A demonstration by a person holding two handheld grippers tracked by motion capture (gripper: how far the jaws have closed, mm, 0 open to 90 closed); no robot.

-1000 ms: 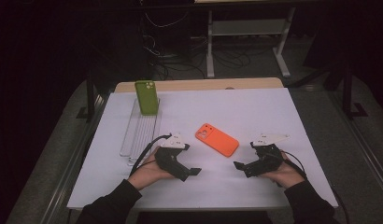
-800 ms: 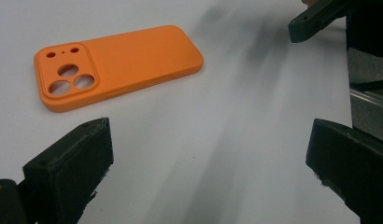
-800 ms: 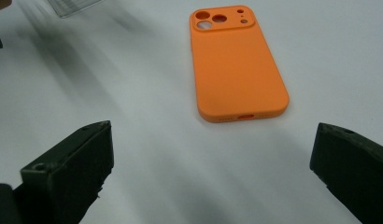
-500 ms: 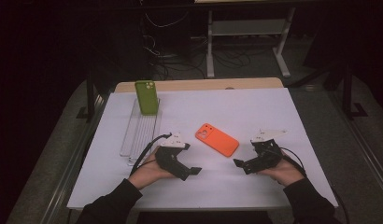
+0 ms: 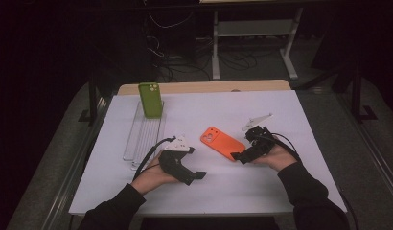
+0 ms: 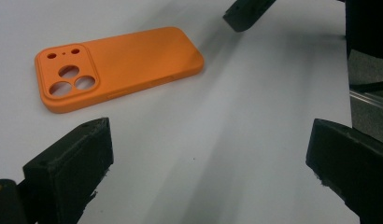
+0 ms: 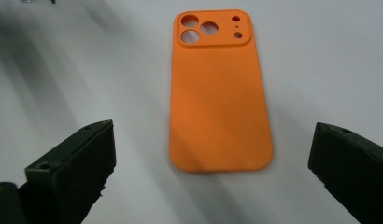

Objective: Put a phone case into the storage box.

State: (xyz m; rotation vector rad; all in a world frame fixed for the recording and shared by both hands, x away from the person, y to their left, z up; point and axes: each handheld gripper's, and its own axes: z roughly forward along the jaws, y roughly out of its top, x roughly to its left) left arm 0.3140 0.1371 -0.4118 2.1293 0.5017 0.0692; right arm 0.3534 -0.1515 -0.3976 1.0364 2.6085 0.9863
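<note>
An orange phone case [image 5: 222, 142] lies flat, back up, on the white table sheet [image 5: 281, 110]. My right gripper [image 5: 238, 156] stands open just off the case's near right end, low over the sheet. In the right gripper view the orange case [image 7: 217, 93] lies lengthwise ahead between the spread jaws of the right gripper [image 7: 213, 137], camera holes at the far end. My left gripper [image 5: 198, 176] is open to the near left of the case, nothing in it. In the left gripper view the orange case [image 6: 119, 65] sits ahead to the left of the left gripper [image 6: 208, 149].
A green phone case [image 5: 150, 99] stands upright at the far end of a clear slotted rack [image 5: 144, 136] on the left of the sheet. A wooden table edge [image 5: 209, 86] runs behind the sheet. Dark floor, cables and a desk frame lie beyond.
My right gripper has moved left and forward, closing in on the orange case's end. The left gripper has stayed about where it was.
</note>
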